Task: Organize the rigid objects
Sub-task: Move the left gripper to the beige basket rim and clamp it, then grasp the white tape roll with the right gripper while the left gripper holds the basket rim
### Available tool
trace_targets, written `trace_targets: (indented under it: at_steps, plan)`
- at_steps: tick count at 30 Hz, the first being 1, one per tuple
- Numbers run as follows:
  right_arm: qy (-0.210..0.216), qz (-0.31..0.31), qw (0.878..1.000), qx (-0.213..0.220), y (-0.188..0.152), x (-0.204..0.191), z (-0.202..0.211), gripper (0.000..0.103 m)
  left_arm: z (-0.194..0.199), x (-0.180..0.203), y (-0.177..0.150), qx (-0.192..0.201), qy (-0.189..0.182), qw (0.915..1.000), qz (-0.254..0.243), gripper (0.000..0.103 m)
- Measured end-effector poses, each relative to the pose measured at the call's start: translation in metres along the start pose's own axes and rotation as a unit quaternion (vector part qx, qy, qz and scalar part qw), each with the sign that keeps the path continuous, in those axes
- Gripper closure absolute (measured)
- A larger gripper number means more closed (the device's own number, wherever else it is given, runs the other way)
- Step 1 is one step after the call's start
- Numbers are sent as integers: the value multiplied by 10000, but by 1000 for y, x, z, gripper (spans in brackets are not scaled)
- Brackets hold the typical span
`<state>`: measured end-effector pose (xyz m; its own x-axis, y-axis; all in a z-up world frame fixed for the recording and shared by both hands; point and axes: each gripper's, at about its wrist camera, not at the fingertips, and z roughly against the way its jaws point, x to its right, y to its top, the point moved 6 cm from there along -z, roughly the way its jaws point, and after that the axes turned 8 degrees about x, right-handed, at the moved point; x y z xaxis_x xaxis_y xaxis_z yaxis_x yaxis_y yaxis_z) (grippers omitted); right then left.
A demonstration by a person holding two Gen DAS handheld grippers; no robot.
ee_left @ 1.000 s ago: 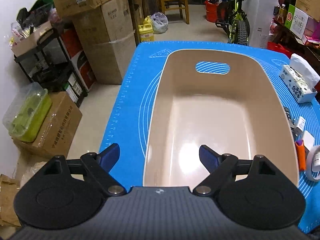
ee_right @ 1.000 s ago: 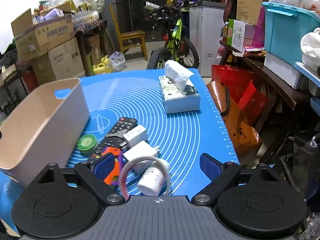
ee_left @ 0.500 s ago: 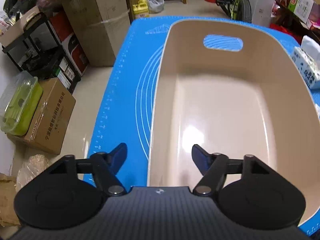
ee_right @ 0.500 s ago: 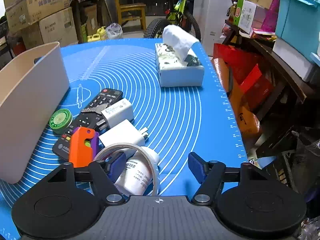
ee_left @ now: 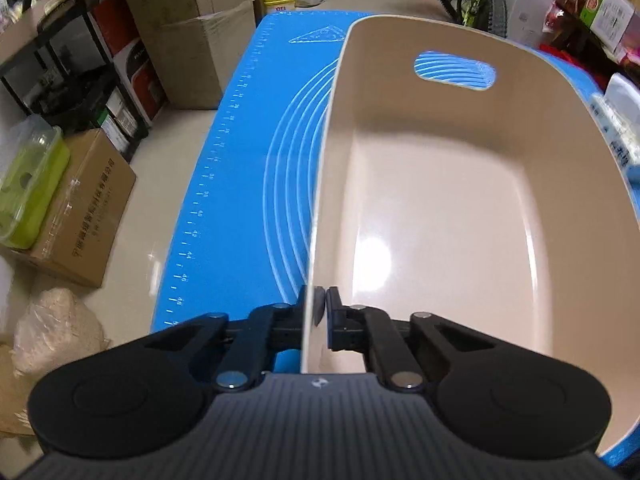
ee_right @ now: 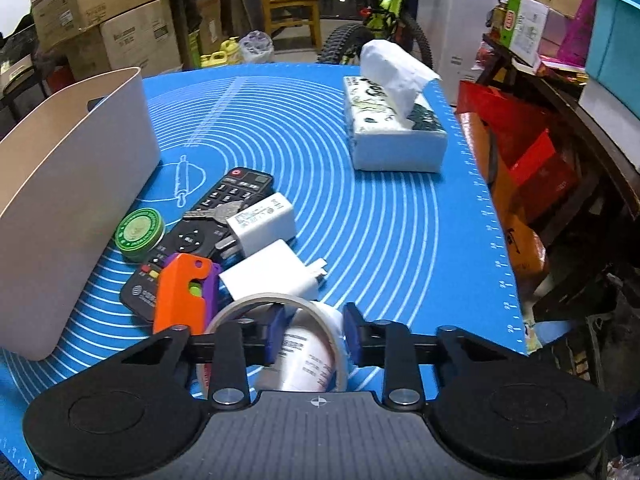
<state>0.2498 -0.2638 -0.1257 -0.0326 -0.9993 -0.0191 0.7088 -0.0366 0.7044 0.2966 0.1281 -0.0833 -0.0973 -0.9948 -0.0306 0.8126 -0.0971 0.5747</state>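
A beige plastic bin (ee_left: 452, 128) with a handle slot stands empty on the blue mat (ee_left: 240, 184). My left gripper (ee_left: 321, 306) is shut on the rim of its near left wall. To the right of the bin (ee_right: 76, 184) lies a pile: a black remote (ee_right: 224, 204), a green tin (ee_right: 140, 233), two white chargers (ee_right: 264, 222), an orange and purple toy (ee_right: 184, 292), a tape ring (ee_right: 256, 300) and a white bottle (ee_right: 308, 354). My right gripper (ee_right: 310, 332) is closing, its pads against the bottle and the ring's right side.
A tissue box (ee_right: 394, 132) sits at the mat's far right. Cardboard boxes (ee_left: 188, 20) and a shelf stand left of the table, a bicycle (ee_right: 384, 28) and a chair behind it, cluttered shelves and red bags (ee_right: 520, 148) close on the right.
Both grippers moved down and forward. The left one went from open astride the bin's wall to shut on it. The right one narrowed from wide open onto the bottle.
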Motion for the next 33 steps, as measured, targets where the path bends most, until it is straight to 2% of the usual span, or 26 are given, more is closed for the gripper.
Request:
trace_targets:
  at_steps: [8,22,27,33]
  plan:
    - [-150,247,9995,105,5,3,12,86,0,0,-1,25,-38,10000,-21,96]
    - [-431,282,9969,598,39,-1,46,87,2,2,-2,46,-18,10000,-81,96]
    - [-199,336,9929,1123,75,-28,67,87,2,1,-2,60,-52,9999,-85,96]
    - [294,581,9843,1639,125,-83,82,87,2,1,-2,62,-71,9999,-69,96]
